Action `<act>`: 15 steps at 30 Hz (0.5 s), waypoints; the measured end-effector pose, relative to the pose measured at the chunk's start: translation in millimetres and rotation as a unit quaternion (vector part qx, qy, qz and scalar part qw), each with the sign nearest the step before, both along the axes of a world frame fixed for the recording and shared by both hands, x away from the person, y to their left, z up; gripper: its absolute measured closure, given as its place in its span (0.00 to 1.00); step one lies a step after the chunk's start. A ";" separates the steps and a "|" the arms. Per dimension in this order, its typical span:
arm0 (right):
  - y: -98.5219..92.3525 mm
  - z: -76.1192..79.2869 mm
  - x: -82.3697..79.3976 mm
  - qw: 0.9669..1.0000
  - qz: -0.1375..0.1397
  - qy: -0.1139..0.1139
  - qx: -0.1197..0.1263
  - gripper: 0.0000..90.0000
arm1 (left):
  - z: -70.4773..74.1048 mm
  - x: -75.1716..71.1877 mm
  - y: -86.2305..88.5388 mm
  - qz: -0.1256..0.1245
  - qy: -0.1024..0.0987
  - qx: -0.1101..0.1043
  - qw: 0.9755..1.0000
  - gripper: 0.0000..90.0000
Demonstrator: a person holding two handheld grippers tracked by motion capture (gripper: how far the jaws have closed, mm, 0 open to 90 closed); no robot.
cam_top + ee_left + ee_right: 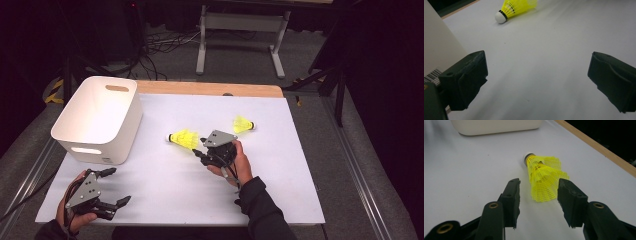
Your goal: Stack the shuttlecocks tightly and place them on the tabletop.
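A yellow shuttlecock (184,138) with a white cork tip lies on its side near the middle of the white table (165,185). My right gripper (199,146) is at its skirt end. In the right gripper view the jaws stand on either side of the skirt of that shuttlecock (541,177), open, with a gap on the left side. A second yellow shuttlecock (243,124) lies farther right. My left gripper (119,185) rests open near the front left corner, with nothing between its jaws. The left gripper view shows the nearer shuttlecock (515,7) far ahead.
A white plastic bin (100,117) with handle slots stands at the table's left, close beside the left gripper's jaw (436,45). A wooden strip (210,89) runs along the far edge. Cables and a metal frame lie on the floor beyond.
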State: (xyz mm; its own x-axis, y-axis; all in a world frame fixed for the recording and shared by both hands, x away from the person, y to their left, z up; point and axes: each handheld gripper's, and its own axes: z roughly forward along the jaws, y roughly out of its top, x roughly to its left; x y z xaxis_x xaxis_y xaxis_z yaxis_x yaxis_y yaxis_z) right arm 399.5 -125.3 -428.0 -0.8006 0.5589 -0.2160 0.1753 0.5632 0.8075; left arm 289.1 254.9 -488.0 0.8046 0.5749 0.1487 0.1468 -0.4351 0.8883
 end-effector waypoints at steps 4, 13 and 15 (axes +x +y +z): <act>-2.0 -0.8 -1.7 1.000 -0.001 -0.002 0.000 0.58 | -0.1 0.1 0.0 0.001 0.000 0.001 1.000 0.04; -5.0 -0.6 -5.0 1.000 -0.003 -0.010 -0.010 0.51 | -0.4 0.2 0.7 0.002 0.001 0.000 1.000 0.04; -5.9 0.1 -6.5 1.000 -0.004 -0.016 -0.013 0.50 | -0.4 0.2 0.8 0.002 0.001 0.000 1.000 0.04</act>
State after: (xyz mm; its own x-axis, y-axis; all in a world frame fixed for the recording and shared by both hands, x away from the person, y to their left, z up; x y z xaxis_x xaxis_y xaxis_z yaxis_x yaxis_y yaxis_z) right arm 393.0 -131.2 -427.9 -0.7890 0.5587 -0.2555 0.1547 0.5831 0.7976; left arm 289.3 255.7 -488.4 0.8024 0.5783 0.1476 0.1504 -0.4351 0.8877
